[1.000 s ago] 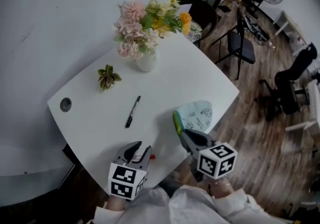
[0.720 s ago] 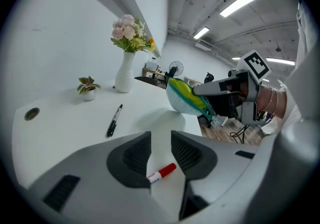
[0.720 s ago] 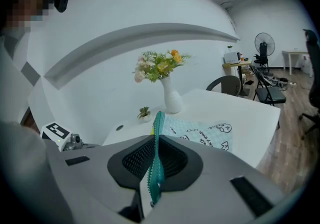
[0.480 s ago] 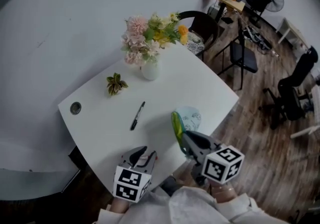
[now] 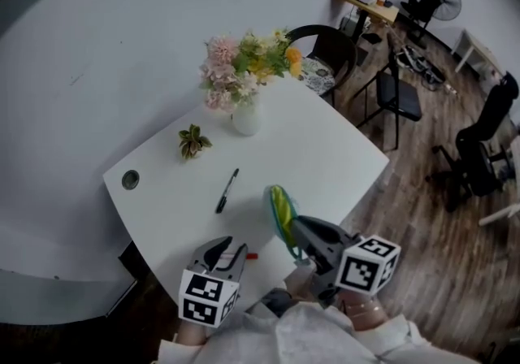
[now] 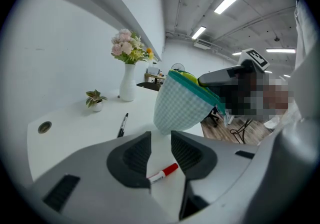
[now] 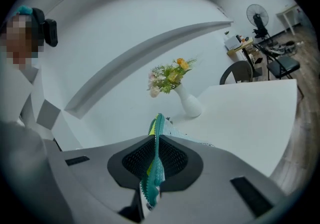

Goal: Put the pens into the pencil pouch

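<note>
My right gripper [image 5: 299, 230] is shut on the teal zip edge of the pale checked pencil pouch [image 5: 282, 211], which hangs in the air above the table's near right part. The pouch [image 7: 159, 120] stands edge-on between the pads, and in the left gripper view the pouch [image 6: 182, 105] hangs just ahead. My left gripper [image 5: 229, 251] hovers over the near edge, its jaws a little apart with nothing pressed between them. A red-capped pen [image 6: 163, 172] lies on the table below that gap. A black pen [image 5: 227, 190] lies at mid-table.
The white table [image 5: 325, 151] carries a vase of flowers [image 5: 245, 117], a small potted plant [image 5: 193, 142] and a round cable hole [image 5: 130, 180]. Chairs [image 5: 394, 94] and desks stand on the wood floor to the right.
My right gripper has raised the pouch off the table, and it has turned from lying flat to hanging on edge. My left gripper has risen slightly.
</note>
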Demonstrator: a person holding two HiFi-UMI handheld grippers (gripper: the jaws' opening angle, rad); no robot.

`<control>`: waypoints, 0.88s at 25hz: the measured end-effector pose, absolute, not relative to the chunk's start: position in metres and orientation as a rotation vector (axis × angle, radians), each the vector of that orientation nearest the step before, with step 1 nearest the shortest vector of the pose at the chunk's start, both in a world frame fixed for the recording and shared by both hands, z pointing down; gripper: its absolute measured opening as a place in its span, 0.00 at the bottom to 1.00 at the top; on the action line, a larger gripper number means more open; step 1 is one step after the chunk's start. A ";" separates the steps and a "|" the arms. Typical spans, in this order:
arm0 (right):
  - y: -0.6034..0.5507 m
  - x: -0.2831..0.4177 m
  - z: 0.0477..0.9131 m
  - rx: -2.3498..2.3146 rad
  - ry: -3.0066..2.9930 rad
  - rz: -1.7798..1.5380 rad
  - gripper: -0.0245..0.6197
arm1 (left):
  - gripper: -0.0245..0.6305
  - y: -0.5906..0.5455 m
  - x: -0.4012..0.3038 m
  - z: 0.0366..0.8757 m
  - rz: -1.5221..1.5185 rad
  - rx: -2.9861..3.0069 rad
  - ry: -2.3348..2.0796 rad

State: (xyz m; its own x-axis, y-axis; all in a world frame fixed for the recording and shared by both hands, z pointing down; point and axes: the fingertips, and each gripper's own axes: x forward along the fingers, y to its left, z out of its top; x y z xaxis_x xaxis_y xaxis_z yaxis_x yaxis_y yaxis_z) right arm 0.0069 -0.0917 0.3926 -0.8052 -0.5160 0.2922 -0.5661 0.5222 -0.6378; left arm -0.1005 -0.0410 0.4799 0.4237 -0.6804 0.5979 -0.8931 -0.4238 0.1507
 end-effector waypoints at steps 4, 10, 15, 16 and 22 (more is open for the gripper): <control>-0.090 0.003 0.379 0.888 -2.730 1.313 0.08 | 0.22 -0.039 -0.103 0.484 0.664 2.224 -1.315; -0.093 0.012 0.386 0.901 -2.699 1.427 0.08 | 0.22 -0.036 -0.099 0.491 0.738 2.259 -1.258; -0.096 0.021 0.401 0.919 -2.654 1.464 0.08 | 0.23 -0.034 -0.090 0.497 0.786 2.309 -1.180; -0.096 0.023 0.403 0.921 -2.649 1.460 0.08 | 0.22 -0.034 -0.089 0.497 0.804 2.323 -1.166; -0.096 0.028 0.407 0.916 -2.642 1.423 0.08 | 0.23 -0.029 -0.083 0.509 1.028 2.420 -1.035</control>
